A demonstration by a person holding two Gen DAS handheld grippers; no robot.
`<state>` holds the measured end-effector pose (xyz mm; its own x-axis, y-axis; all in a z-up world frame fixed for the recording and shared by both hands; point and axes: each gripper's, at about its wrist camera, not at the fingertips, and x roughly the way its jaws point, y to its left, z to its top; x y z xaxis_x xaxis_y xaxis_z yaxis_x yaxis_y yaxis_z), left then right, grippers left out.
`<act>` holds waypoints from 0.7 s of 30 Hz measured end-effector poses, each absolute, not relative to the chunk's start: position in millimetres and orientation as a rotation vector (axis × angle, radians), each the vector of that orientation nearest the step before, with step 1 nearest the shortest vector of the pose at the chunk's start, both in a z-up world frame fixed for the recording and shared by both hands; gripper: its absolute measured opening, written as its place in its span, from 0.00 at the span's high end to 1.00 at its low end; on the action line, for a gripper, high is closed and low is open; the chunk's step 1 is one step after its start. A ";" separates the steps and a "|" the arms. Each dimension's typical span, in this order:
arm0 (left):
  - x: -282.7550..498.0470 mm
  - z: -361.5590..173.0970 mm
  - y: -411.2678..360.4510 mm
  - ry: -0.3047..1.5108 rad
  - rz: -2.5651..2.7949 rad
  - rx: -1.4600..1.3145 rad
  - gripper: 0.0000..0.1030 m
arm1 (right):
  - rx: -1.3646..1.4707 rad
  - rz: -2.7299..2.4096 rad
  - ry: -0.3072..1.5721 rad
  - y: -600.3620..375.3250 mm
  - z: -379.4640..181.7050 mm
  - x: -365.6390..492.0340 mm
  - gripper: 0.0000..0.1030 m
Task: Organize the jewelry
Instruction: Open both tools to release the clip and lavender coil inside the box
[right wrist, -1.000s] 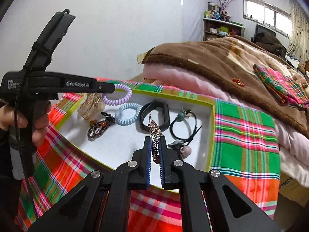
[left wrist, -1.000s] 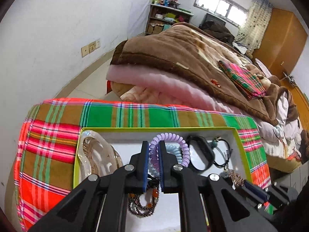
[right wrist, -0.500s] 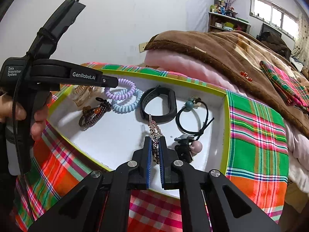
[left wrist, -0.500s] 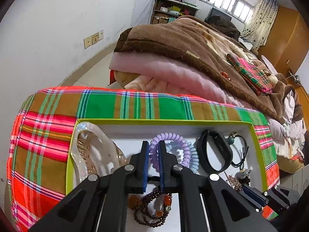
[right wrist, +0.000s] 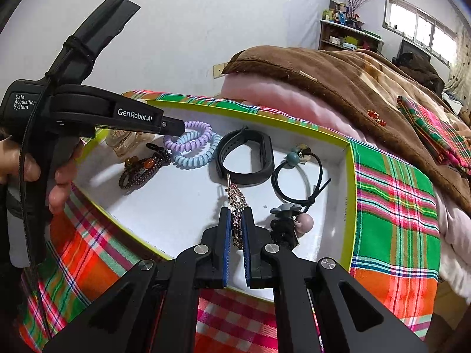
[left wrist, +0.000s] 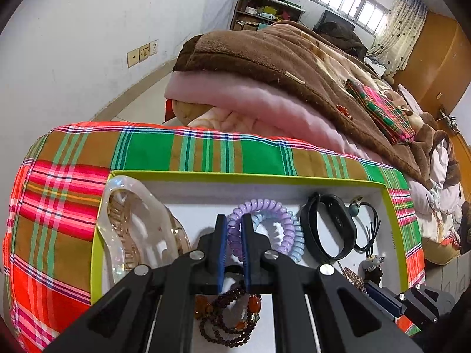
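A white tray with a lime rim (left wrist: 235, 177) (right wrist: 346, 158) lies on a plaid cloth. My left gripper (left wrist: 234, 223) (right wrist: 176, 126) is shut on a purple spiral hair tie (left wrist: 265, 209) (right wrist: 194, 135), which rests over a pale blue spiral tie (left wrist: 295, 247) (right wrist: 195, 154). My right gripper (right wrist: 237, 216) is shut on a sparkly rhinestone hair clip (right wrist: 237, 198) just above the tray floor. Also in the tray are a dark bead bracelet (left wrist: 226, 320) (right wrist: 141, 170), a clear claw clip (left wrist: 132, 229) (right wrist: 123, 142), a black wristband (left wrist: 329, 229) (right wrist: 244, 158) and a black elastic with beads (right wrist: 297, 173).
A small figure charm with a pink ball (right wrist: 290, 223) lies beside the right gripper. Behind the tray a brown blanket (left wrist: 279, 58) sits piled over pink bedding. The plaid cloth (right wrist: 394, 206) stretches to the right. A person's hand (right wrist: 59, 182) holds the left gripper.
The left gripper has sunk toward the tray with the purple tie between its fingers, which now lies on the blue one. The right gripper still grips the sparkly clip.
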<state>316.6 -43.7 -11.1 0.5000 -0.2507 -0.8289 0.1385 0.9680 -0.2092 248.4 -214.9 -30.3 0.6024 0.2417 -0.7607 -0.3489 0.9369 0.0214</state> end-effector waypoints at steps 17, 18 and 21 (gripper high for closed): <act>314.9 -11.2 -43.1 1.028 -0.241 -0.130 0.88 | -0.128 0.338 0.856 -214.8 -31.4 249.3 0.89; 314.8 -11.0 -43.0 1.027 -0.242 -0.132 0.86 | -0.128 0.339 0.855 -214.7 -31.2 249.3 0.89; 314.5 -10.0 -43.0 1.024 -0.248 -0.137 0.79 | -0.126 0.336 0.854 -215.0 -31.0 249.2 0.86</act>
